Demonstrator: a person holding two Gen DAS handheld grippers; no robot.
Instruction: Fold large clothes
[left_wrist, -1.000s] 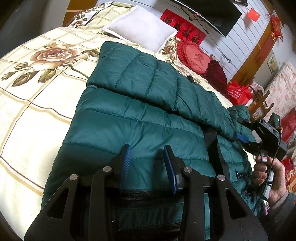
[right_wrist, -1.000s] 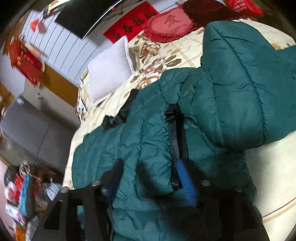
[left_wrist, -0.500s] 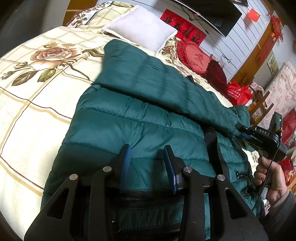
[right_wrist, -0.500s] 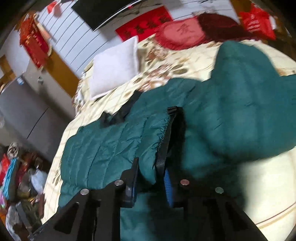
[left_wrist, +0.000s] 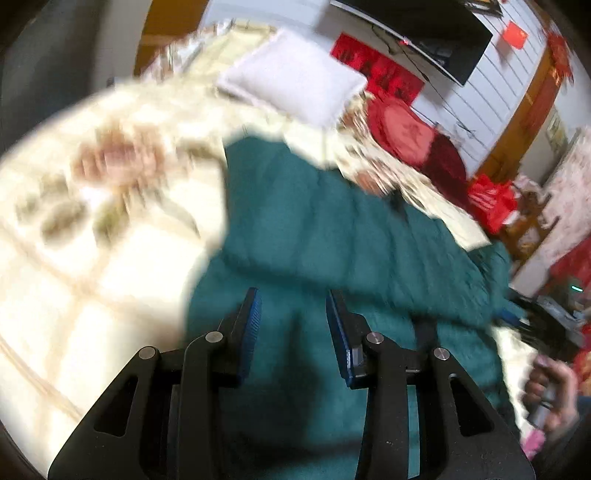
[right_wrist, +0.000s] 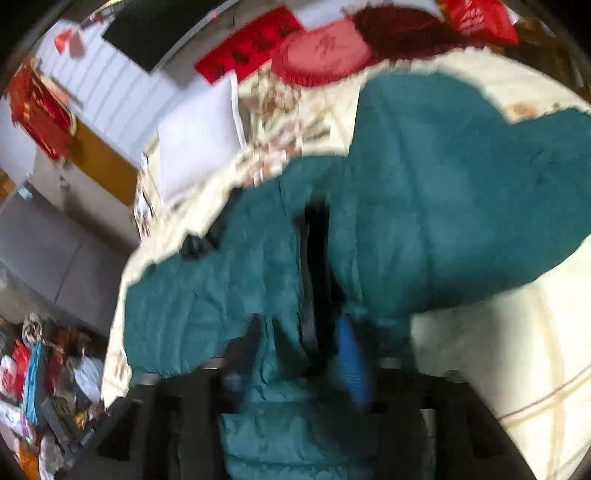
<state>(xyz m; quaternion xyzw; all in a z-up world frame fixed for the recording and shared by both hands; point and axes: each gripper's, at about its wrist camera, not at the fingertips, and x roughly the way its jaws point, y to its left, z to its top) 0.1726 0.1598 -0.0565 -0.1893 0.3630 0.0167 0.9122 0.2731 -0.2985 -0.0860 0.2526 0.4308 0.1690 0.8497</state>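
On the bed (left_wrist: 92, 258), a large green puffer jacket (left_wrist: 332, 251) lies spread over the floral cream bedspread, its quilted body reaching from the near edge toward the white pillow (left_wrist: 291, 88) at the head. One padded panel lies folded over the body in the left wrist view, and a dark strip, probably the zipper placket (right_wrist: 316, 258), runs down the middle in the right wrist view.

The left tool (left_wrist: 293, 328) hovers above the jacket's near part with its blue-padded fingers apart and nothing between them; whether they touch the fabric I cannot tell. The right tool (right_wrist: 303, 354) is heavily blurred; green fabric bunches up between its fingers beside the dark strip, and it looks clamped on that fabric, though the blur makes this a judgement. The person's right hand (left_wrist: 550, 384) shows at the edge of the left view, gripping the handle.

The step in hand seems to be an early fold: one side is being carried across the body. The task looks well short of done, since the jacket is still long and loosely laid.

The next move likely calls for laying the gripped edge down flat across the middle, while the left tool pins or takes the near hem so the slippery, puffy layers do not slide or spring open.
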